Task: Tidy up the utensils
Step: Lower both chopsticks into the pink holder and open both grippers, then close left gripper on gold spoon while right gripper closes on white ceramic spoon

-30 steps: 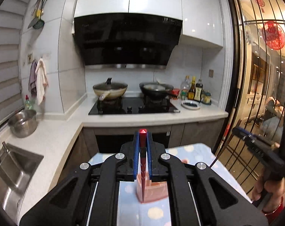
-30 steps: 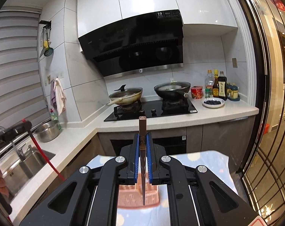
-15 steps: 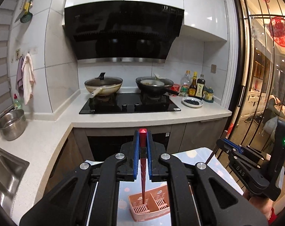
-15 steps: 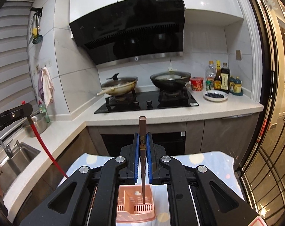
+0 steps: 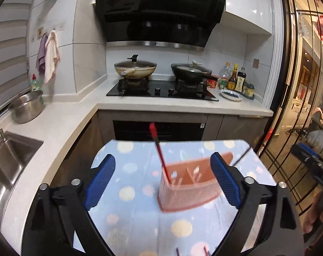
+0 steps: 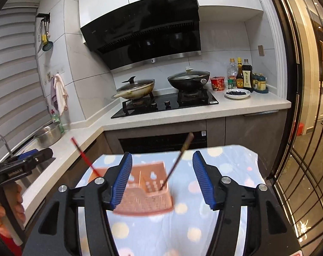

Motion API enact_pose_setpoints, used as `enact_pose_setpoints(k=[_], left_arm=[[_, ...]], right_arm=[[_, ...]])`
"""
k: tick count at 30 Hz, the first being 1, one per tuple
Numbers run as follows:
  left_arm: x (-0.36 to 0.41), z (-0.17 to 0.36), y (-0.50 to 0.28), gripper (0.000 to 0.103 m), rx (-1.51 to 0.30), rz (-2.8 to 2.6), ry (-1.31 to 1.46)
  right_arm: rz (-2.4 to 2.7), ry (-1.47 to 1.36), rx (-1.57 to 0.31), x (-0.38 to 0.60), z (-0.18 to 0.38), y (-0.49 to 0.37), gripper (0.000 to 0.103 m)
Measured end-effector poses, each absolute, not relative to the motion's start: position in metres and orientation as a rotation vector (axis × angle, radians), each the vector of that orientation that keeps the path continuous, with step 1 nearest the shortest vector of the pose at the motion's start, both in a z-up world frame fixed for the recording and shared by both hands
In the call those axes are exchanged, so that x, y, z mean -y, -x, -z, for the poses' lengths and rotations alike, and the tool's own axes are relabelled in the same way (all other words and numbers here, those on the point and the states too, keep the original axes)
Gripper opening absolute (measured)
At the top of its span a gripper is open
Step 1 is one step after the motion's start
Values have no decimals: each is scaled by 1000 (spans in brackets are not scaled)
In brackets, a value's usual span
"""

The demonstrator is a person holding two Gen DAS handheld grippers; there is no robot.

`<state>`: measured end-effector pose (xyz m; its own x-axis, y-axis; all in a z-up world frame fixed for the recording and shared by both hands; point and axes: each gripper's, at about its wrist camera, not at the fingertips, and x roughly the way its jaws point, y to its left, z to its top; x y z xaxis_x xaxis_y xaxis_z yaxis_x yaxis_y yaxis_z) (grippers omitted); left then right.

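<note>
A pink utensil holder (image 5: 187, 187) stands on the table with the dotted blue cloth (image 5: 140, 224); it also shows in the right wrist view (image 6: 146, 192). A red chopstick (image 5: 159, 151) leans in its left compartment. A brown chopstick (image 6: 176, 162) leans in its right compartment; its thin upper end shows in the left wrist view (image 5: 242, 154). My left gripper (image 5: 161, 181) is open and empty around the holder. My right gripper (image 6: 161, 183) is open and empty above the holder. The red chopstick shows in the right wrist view (image 6: 84, 155), and the left gripper body (image 6: 22, 166) at the left edge.
A counter with a sink (image 5: 5, 160) and a steel pot (image 5: 27, 108) runs along the left. A stove with two pans (image 5: 161, 72) stands behind the table. Bottles (image 6: 240, 76) and a plate (image 6: 237, 93) stand on the right counter. A glass door (image 6: 311, 128) is on the right.
Both grippers have opened and let go of their chopsticks. The red and brown chopsticks now stand leaning in the pink holder. Both grippers have drawn back and up.
</note>
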<state>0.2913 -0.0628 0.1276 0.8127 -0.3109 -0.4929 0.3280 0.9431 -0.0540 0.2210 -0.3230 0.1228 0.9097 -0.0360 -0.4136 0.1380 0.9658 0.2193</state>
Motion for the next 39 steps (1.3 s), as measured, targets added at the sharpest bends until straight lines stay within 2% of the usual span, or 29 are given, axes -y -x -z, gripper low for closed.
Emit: enact_pose_setpoints(k=[10, 19, 30, 33, 39], left_arm=[[31, -30, -183, 90, -705, 357, -9], [24, 58, -122, 90, -868, 355, -35], [26, 85, -113, 88, -899, 351, -64], [26, 94, -116, 83, -926, 357, -62], [22, 95, -114, 80, -911, 349, -81]], right_arm=[[109, -274, -615, 299, -34, -83, 58], [145, -329, -727, 278, 37, -28, 58], [144, -378, -747, 270, 60, -30, 54], [146, -377, -756, 270, 65, -36, 52], [139, -373, -769, 265, 70, -42, 49]])
